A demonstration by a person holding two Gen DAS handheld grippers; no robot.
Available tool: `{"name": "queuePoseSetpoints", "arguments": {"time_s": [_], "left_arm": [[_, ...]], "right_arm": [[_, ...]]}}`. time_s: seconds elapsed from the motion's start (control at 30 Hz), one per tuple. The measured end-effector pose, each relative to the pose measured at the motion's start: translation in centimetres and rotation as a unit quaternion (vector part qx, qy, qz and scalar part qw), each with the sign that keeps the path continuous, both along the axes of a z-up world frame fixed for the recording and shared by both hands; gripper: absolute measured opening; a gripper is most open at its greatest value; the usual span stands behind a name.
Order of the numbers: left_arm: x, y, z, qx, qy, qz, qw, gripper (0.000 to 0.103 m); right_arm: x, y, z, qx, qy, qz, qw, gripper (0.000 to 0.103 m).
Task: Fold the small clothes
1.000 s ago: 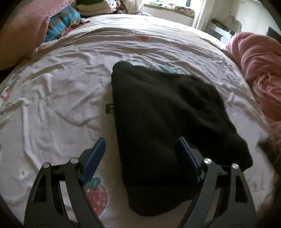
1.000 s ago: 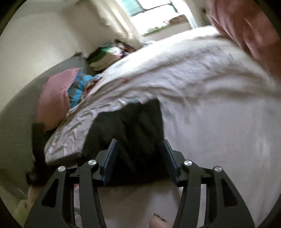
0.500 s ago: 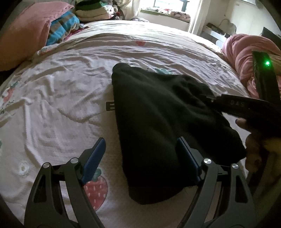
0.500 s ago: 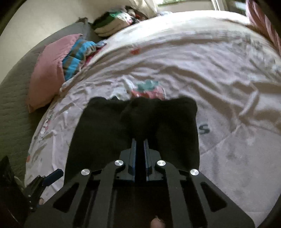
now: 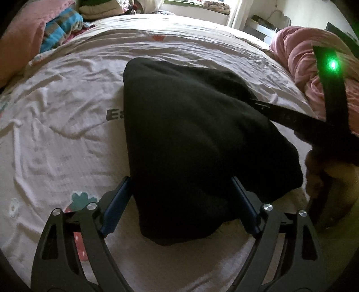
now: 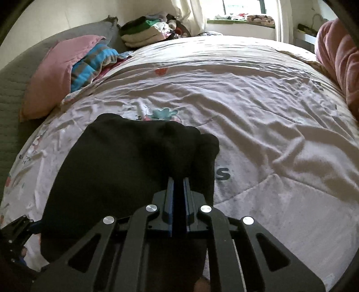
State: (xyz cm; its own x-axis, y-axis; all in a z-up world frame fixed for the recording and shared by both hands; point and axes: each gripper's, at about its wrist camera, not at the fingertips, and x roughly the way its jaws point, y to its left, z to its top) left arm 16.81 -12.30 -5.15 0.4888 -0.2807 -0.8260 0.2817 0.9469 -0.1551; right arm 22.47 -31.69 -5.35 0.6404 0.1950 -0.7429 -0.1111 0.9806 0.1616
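Note:
A black garment [image 5: 190, 139] lies in a thick folded heap on the white printed bedspread [image 5: 67, 146]. My left gripper [image 5: 180, 182] is open, its blue fingers spread on either side of the garment's near end. My right gripper [image 6: 179, 179] is shut on the garment's right edge [image 6: 197, 157], bunching the cloth up. The garment fills the lower left of the right wrist view [image 6: 116, 175]. The right gripper's dark body with a green light shows at the right of the left wrist view [image 5: 332, 107].
A pink pillow [image 6: 53, 74] and a blue striped cloth [image 6: 94, 63] lie at the bed's far left. Folded clothes [image 6: 143, 33] are stacked at the far end. A pink blanket [image 5: 300, 60] is heaped on the right. A window sill [image 6: 242, 20] is behind.
My right gripper swung in over the garment and shut on its right edge, bunching the cloth. My left gripper stayed open and moved slightly forward along the garment.

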Motion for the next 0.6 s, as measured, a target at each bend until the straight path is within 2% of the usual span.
{"name": "queuePoseSetpoints", "arguments": {"time_s": [0.07, 0.13, 0.33, 0.47, 0.53, 0.6], "left_arm": [[-0.3, 0.1, 0.4, 0.0, -0.005, -0.001, 1.0, 0.079], [-0.6, 0.2, 0.9, -0.006, -0.011, 0.001, 0.9999, 0.079], [-1.3, 0.2, 1.9, -0.015, -0.02, -0.001, 0.9997, 0.079], [-1.6, 0.1, 2.3, -0.015, -0.023, -0.002, 0.9996, 0.079], [-1.8, 0.1, 2.3, -0.015, -0.023, -0.003, 0.9996, 0.079], [-1.9, 0.2, 2.5, -0.015, -0.025, -0.001, 0.9996, 0.079]], "right_arm": [[-0.2, 0.0, 0.0, -0.009, -0.004, -0.003, 1.0, 0.007], [-0.4, -0.1, 0.0, -0.016, -0.006, -0.009, 1.0, 0.012], [-1.8, -0.2, 1.1, -0.025, -0.016, -0.012, 0.999, 0.017], [-3.0, -0.4, 1.9, -0.028, -0.022, -0.014, 0.999, 0.018], [-3.5, -0.6, 2.3, -0.026, -0.025, -0.015, 0.999, 0.027], [-4.2, -0.6, 2.8, -0.026, -0.031, -0.013, 0.999, 0.029]]}}
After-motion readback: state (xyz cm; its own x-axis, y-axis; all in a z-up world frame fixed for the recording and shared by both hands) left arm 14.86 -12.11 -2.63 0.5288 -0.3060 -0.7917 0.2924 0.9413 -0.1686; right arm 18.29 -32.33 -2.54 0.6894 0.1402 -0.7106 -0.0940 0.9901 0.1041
